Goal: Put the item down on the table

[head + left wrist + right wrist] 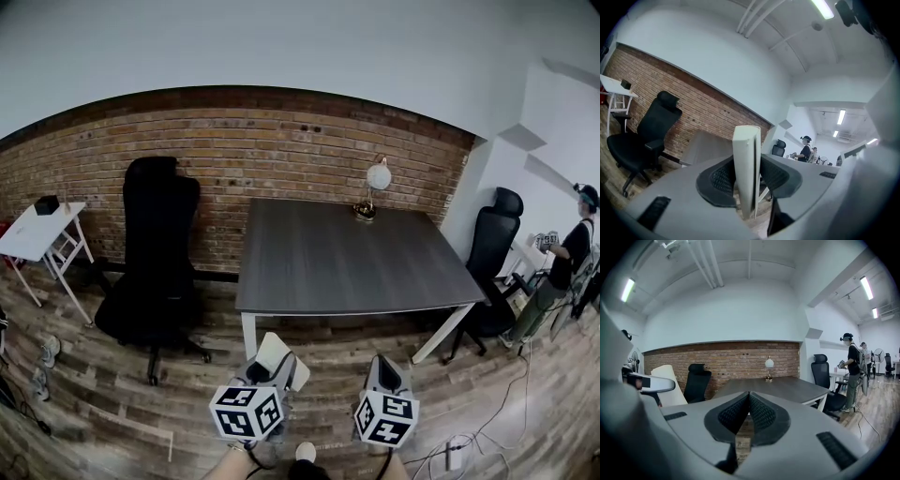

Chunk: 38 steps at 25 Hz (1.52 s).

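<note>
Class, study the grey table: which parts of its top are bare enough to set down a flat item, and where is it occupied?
Almost the whole table top is bare: the near edge, the left side towards the black chair and the right corner. Only one spot on the far edge is taken, by the lamp.

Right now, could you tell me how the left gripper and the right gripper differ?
The left gripper is shut on a cream, flat item; the right gripper is shut on nothing. The left gripper's jaws stand apart, pressed on either face of the item; the right gripper's jaws meet. In the head view the item sticks up from the left gripper, while nothing sticks up from the right gripper. Both are short of the table.
</note>
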Tool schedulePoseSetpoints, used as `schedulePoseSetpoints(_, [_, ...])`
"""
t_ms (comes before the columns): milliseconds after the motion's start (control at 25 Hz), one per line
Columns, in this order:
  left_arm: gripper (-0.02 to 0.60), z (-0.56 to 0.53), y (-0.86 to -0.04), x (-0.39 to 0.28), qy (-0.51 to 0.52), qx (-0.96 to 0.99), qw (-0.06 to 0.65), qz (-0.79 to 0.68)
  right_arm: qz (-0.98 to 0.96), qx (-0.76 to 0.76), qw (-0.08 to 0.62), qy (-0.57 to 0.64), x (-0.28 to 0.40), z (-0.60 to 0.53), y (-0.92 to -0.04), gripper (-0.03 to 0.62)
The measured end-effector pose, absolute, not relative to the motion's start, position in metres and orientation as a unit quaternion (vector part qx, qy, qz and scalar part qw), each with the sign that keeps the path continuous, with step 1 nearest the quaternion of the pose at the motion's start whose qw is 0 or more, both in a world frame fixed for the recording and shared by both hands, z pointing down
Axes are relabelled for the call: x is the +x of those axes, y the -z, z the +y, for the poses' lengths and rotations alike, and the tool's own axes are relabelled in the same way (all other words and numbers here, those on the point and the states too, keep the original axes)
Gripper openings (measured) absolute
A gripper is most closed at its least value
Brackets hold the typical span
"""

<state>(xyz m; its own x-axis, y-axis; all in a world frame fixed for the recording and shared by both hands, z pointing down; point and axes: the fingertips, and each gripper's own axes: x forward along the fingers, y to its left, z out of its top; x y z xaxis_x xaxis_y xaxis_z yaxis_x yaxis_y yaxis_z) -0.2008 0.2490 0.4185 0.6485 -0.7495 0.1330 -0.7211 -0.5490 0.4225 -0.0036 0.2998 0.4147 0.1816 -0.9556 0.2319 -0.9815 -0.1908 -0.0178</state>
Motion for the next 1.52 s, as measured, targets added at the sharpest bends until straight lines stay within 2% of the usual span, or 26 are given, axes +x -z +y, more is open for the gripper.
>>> schedulePoseSetpoints(440, [0.164,0.174,-0.419,-0.169,0.039,0.873,0.228,-0.430,-0.641,0.758,0.072,-0.093,0.029,0.222,-0.414,0.032])
schedulePoseSetpoints(1160, [0.164,0.053,-0.404,-0.072,0.037,0.875,0.202,-0.439,-0.651,0.749,0.072,-0.095,0.126,0.099,-0.412,0.032])
schedulePoseSetpoints(1520, [0.164,0.025,-0.422,-0.059,0.021,0.869,0.209,-0.449,-0.654,0.743,0.082,-0.116,0.140,0.068,-0.435,0.032])
